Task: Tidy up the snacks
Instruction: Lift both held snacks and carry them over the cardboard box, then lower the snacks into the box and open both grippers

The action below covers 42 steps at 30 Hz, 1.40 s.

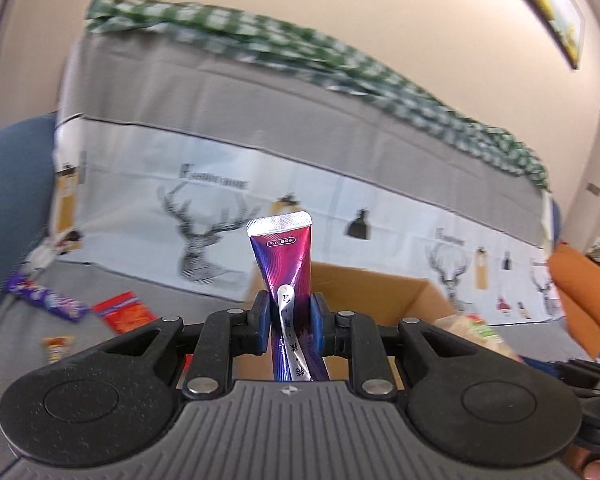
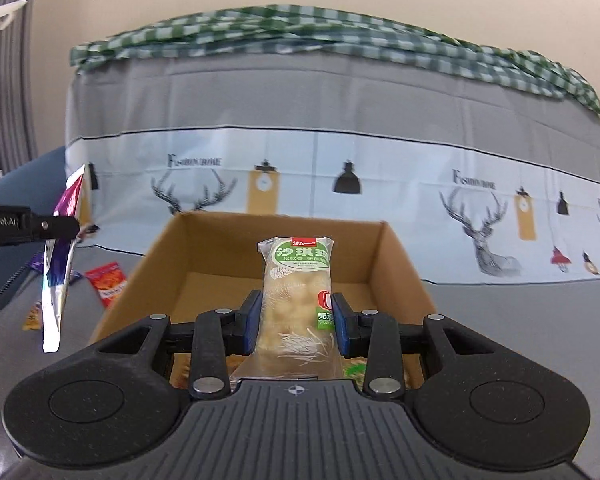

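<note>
So the left gripper has its blue pads clamped on a purple-and-magenta snack pouch, holding it upright with the silver crimped end pointing up. In the right wrist view you can see that same pouch hanging off to the left of the cardboard box, gripped from the side and well above the grey sofa seat.

The right gripper is pinching a clear-wrapped sachima bar with a green label, standing upright right over the near part of the open box. There seems to be at least one green-labelled packet already inside, down at the near edge, but it's mostly hidden behind the gripper so I can't really tell what it is.

Still lying loose on the seat over on the left: a red snack packet, a purple bar wrapper further left, and a small brownish packet nearer the camera.

Behind everything there's the sofa back with the deer-print cover, plus a green checked cloth draped along the top. An orange cushion sits at the far right.
</note>
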Each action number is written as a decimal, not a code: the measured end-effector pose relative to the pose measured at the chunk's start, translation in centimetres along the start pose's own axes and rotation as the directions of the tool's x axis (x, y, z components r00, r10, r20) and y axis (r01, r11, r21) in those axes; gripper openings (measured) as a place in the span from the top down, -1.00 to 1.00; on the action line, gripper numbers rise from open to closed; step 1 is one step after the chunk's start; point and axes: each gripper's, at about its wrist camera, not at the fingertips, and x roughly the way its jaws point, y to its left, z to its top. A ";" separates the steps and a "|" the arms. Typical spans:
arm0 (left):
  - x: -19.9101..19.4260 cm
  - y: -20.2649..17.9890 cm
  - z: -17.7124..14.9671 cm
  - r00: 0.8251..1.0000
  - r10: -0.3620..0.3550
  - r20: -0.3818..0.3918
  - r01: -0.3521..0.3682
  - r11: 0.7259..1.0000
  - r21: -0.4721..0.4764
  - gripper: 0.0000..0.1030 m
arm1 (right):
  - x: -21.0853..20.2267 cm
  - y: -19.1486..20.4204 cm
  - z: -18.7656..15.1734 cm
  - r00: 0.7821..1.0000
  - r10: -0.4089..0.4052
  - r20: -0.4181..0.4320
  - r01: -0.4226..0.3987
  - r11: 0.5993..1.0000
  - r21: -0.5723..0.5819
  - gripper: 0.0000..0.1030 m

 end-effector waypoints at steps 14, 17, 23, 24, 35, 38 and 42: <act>1.2 -5.0 -1.6 0.990 -0.142 0.016 0.140 0.987 0.078 0.57 | 0.3 -2.1 -0.6 0.999 -0.028 -0.026 0.029 0.999 0.019 0.27; 1.4 -5.1 -1.7 0.990 -0.139 0.010 0.138 0.987 0.083 0.57 | 0.3 -2.2 -0.6 0.999 -0.029 -0.026 0.029 0.999 0.020 0.27; 1.6 -5.2 -1.8 0.990 -0.140 0.005 0.140 0.987 0.081 0.57 | 0.3 -2.2 -0.6 0.999 -0.032 -0.026 0.033 0.999 0.026 0.27; 1.6 -5.3 -1.9 0.990 -0.140 0.004 0.140 0.987 0.083 0.57 | 0.3 -2.2 -0.6 0.999 -0.032 -0.026 0.033 0.999 0.025 0.27; 1.8 -5.4 -1.8 0.989 -0.148 0.000 0.148 0.985 0.085 0.57 | 0.3 -2.1 -0.7 0.999 -0.035 -0.024 0.035 0.999 0.018 0.27; 1.9 -5.5 -1.8 0.989 -0.150 0.000 0.150 0.985 0.085 0.57 | 0.2 -2.1 -0.7 0.999 -0.036 -0.024 0.036 0.999 0.018 0.27; 1.9 -5.5 -1.8 0.988 -0.156 -0.002 0.155 0.984 0.083 0.56 | 0.3 -2.1 -0.7 0.999 -0.036 -0.025 0.037 0.999 0.016 0.27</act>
